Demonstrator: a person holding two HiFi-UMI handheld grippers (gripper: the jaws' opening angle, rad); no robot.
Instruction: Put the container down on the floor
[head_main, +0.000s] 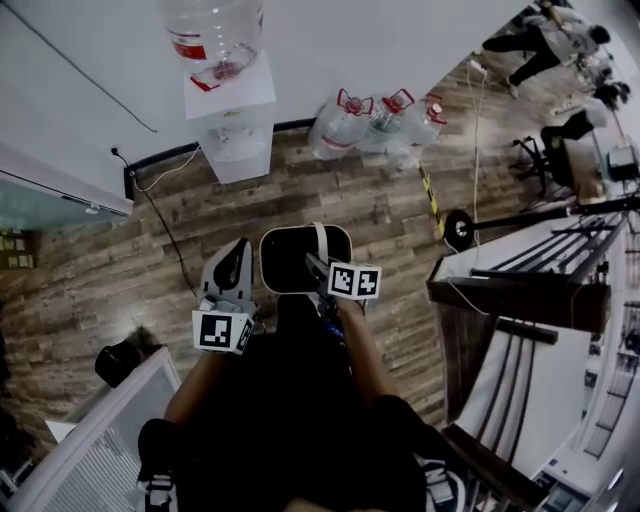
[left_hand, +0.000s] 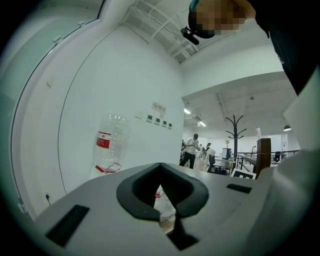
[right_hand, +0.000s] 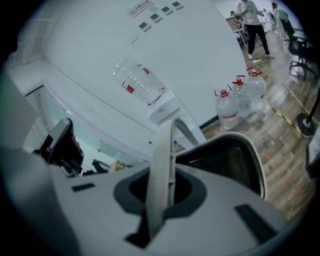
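Floor (head_main: 330, 200): wood planks, white wall (head_main: 400, 40).
Right gripper (head_main: 314, 266): clenched on handle (right_hand: 161, 150) of container (head_main: 290, 265).
Left gripper (head_main: 236, 258): closed, empty.
Left gripper view alone: coat stand (left_hand: 235, 134).

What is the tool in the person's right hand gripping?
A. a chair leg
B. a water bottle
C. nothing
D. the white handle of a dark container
D: in the right gripper view, the right gripper is shut on the white handle of the container.
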